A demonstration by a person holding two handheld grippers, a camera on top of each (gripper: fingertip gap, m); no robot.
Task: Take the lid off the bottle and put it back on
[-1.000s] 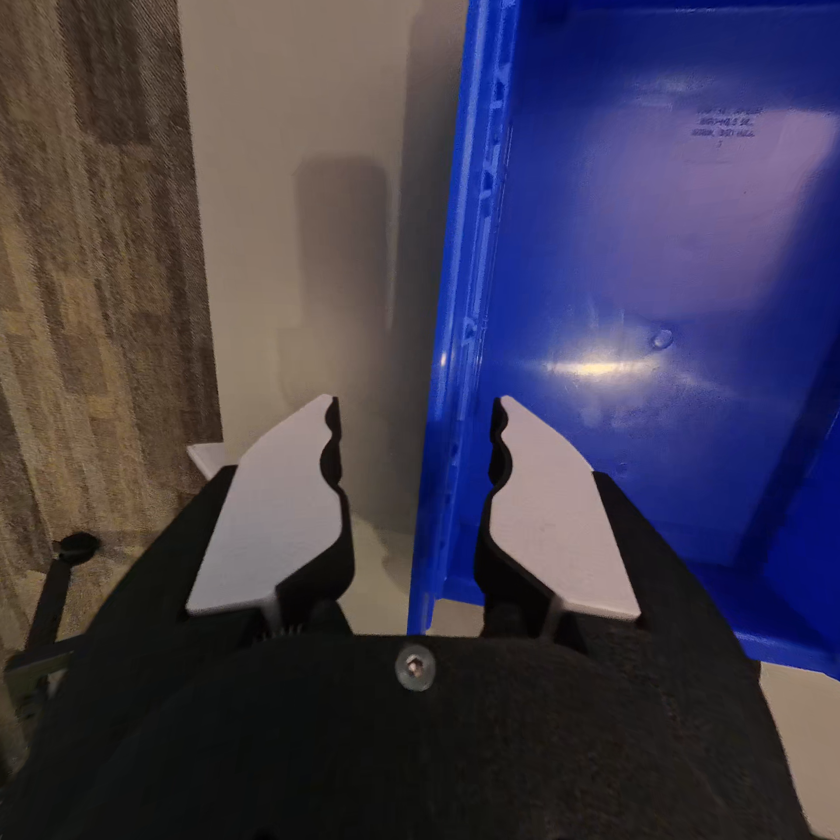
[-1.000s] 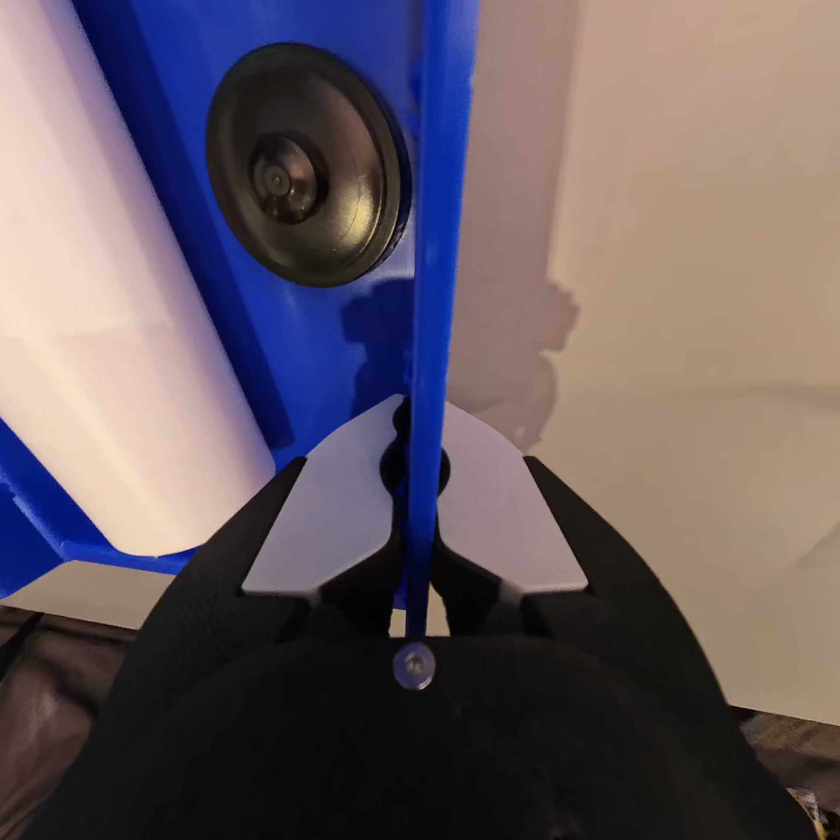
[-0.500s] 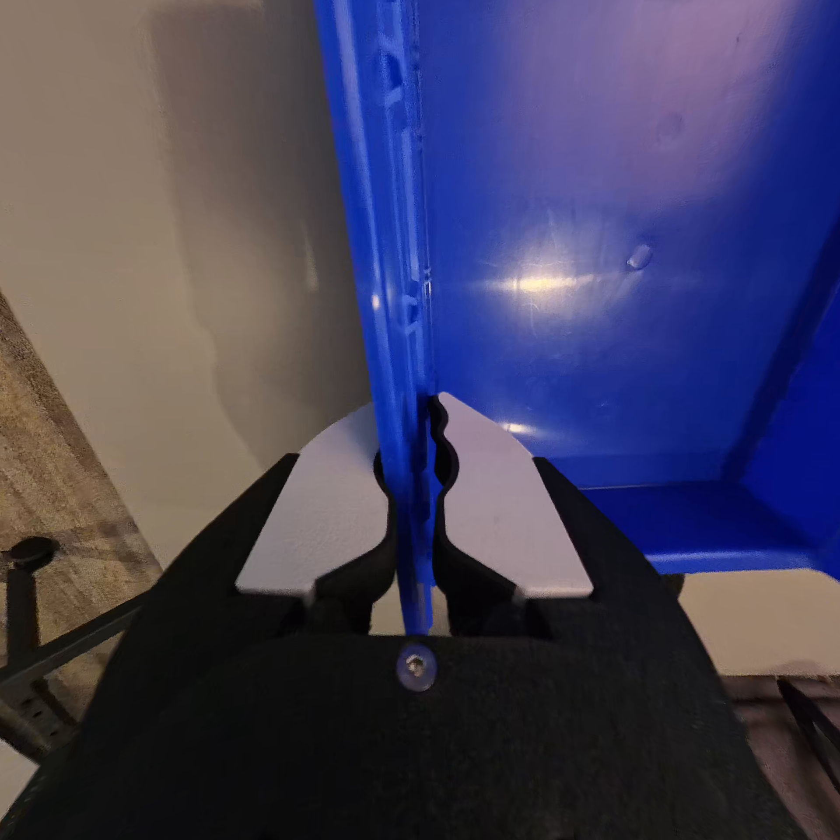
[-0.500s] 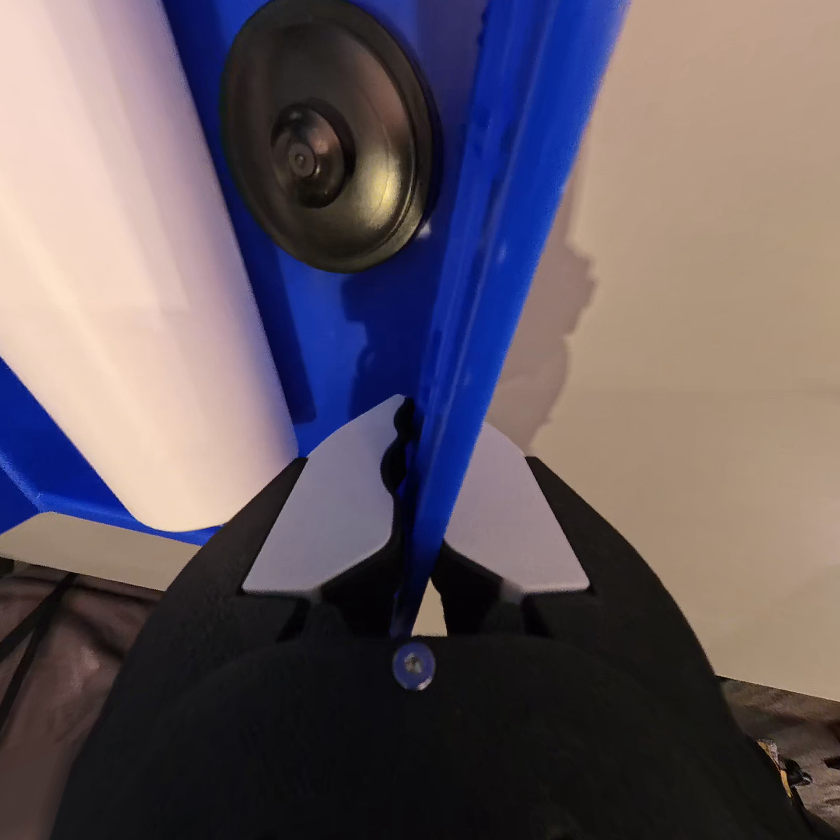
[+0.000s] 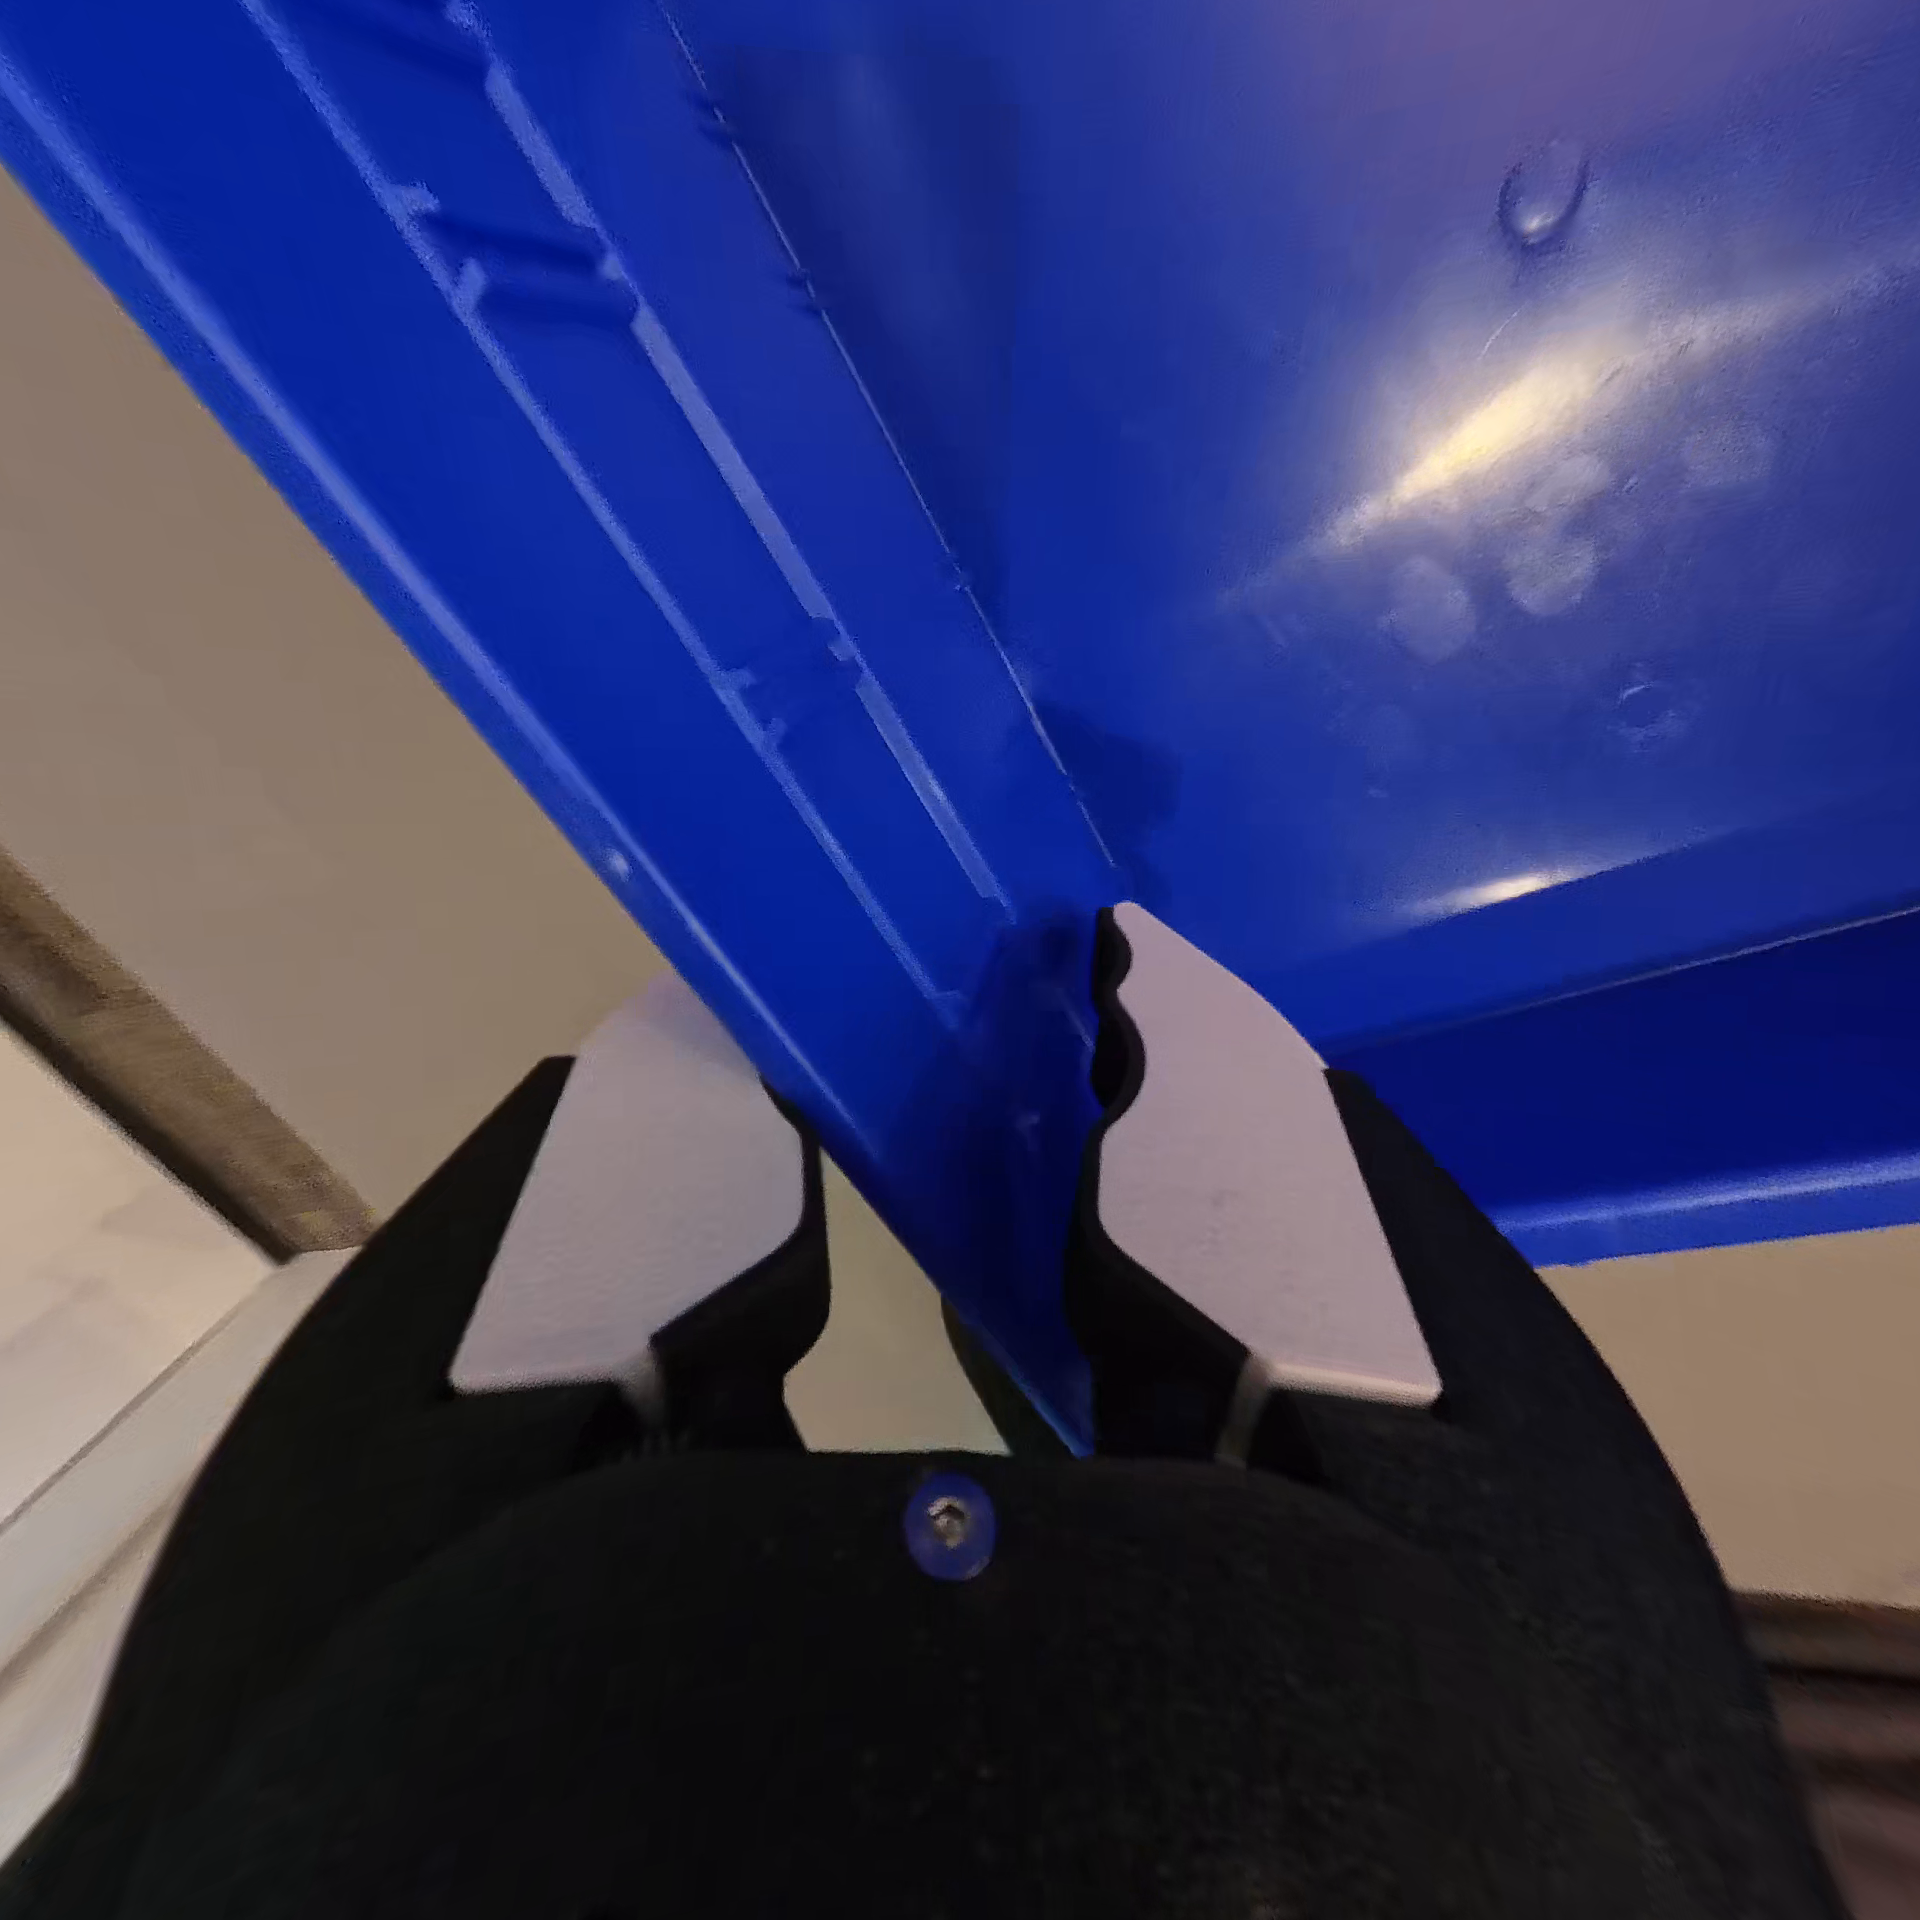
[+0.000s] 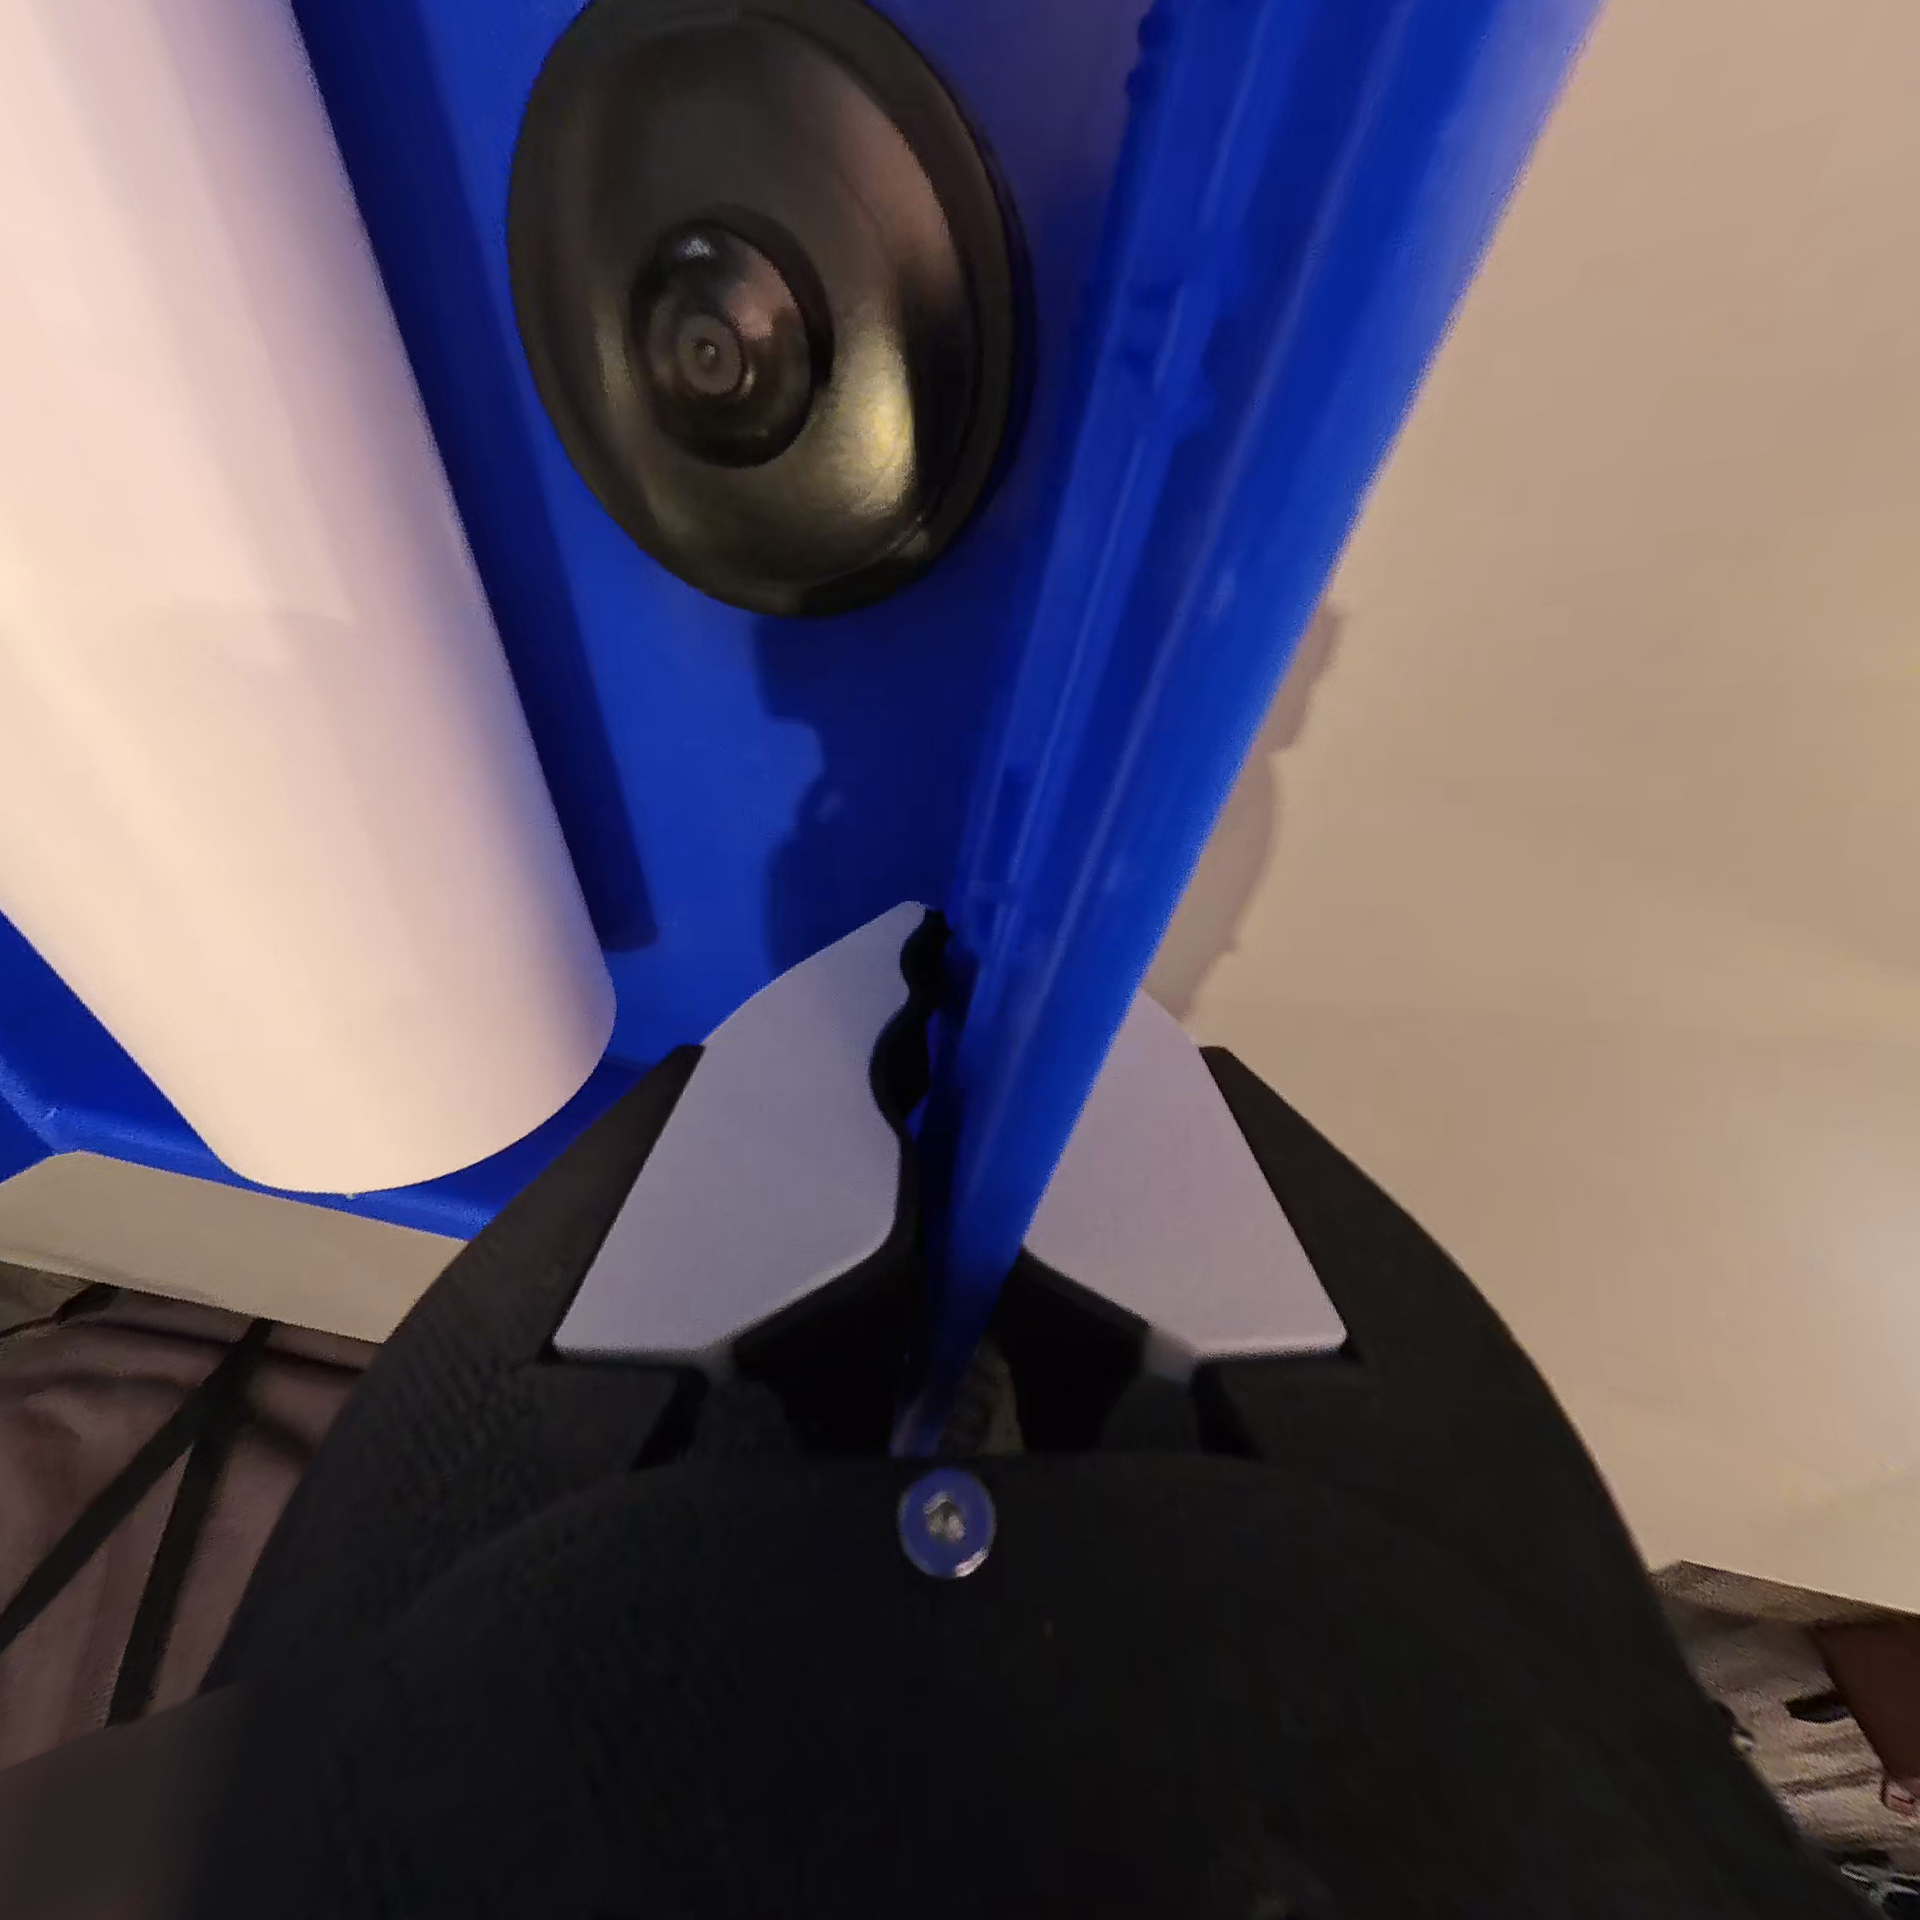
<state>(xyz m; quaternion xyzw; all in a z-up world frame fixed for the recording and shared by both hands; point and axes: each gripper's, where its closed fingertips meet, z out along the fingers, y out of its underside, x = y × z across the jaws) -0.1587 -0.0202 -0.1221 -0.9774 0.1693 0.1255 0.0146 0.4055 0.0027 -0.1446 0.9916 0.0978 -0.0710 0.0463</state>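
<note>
your left gripper (image 5: 914,1049) is clamped on the left wall of the blue bin (image 5: 1299,436) – the wall runs off the frame's top left, and it covers your left finger's tip. the bin's floor in that view is bare and glossy; the bottle cannot be seen there. in the right wrist view the white bottle (image 6: 239,623) lies on its side inside the bin, long axis running away from you, its base toward the camera, its far end cut off at the top. just to its right lies the black lid (image 6: 769,312), separate. your right gripper (image 6: 1029,987) is clenched on the bin's right wall – a cream table (image 6: 1610,831) lies beyond.
</note>
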